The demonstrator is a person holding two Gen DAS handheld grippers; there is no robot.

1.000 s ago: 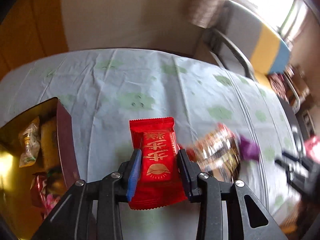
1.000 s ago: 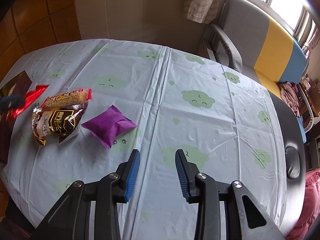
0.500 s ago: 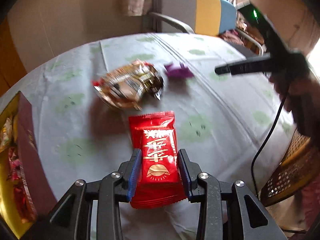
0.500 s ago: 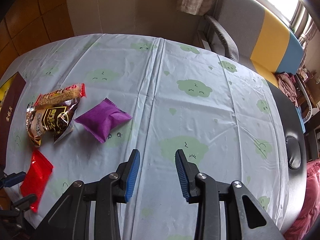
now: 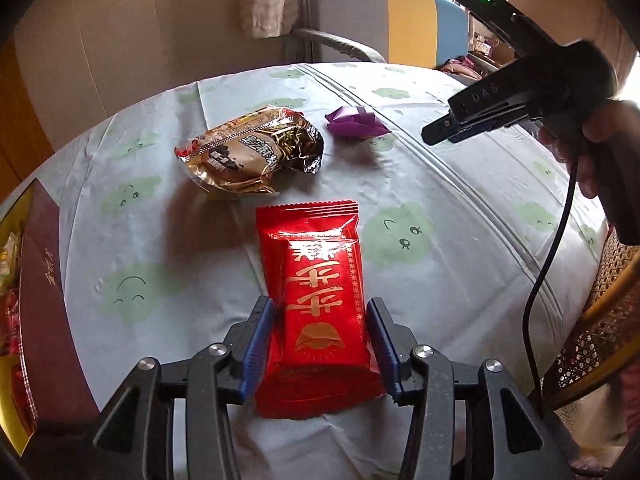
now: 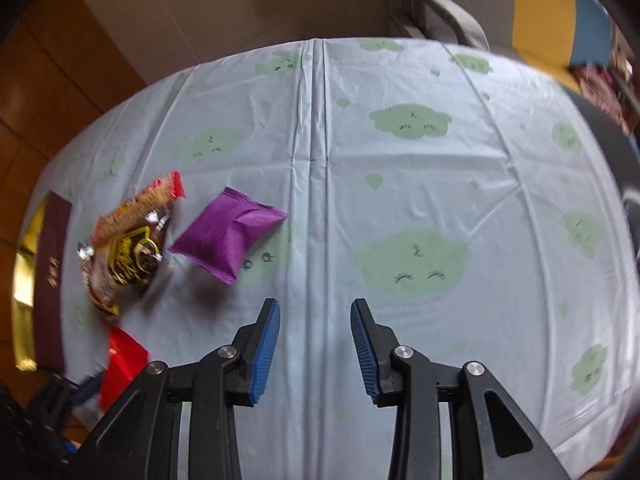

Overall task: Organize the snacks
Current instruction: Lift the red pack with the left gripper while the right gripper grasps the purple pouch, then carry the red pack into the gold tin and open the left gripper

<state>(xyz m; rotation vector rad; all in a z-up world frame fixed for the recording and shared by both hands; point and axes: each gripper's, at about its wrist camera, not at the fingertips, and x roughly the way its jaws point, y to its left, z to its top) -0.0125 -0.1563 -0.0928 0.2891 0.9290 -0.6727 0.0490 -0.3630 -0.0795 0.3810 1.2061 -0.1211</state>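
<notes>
A red snack packet with gold writing lies flat on the cloud-print tablecloth. My left gripper straddles its near half; the jaws are opening and the blue pads stand just off its sides. The same packet shows at the lower left of the right wrist view. Beyond it lie a brown-and-gold packet and a purple packet. My right gripper hovers open over bare cloth, right of the purple packet, with nothing between its fingers.
A maroon box with a gold inside and several sweets stands at the table's left edge. A person's hand holds the right gripper, its cable hanging. A wicker chair is at the right, a grey, yellow and blue sofa behind.
The left gripper carried the red packet away from the box, set it down near the front edge, and its jaws widened. The right gripper tipped down closer to the cloth.
</notes>
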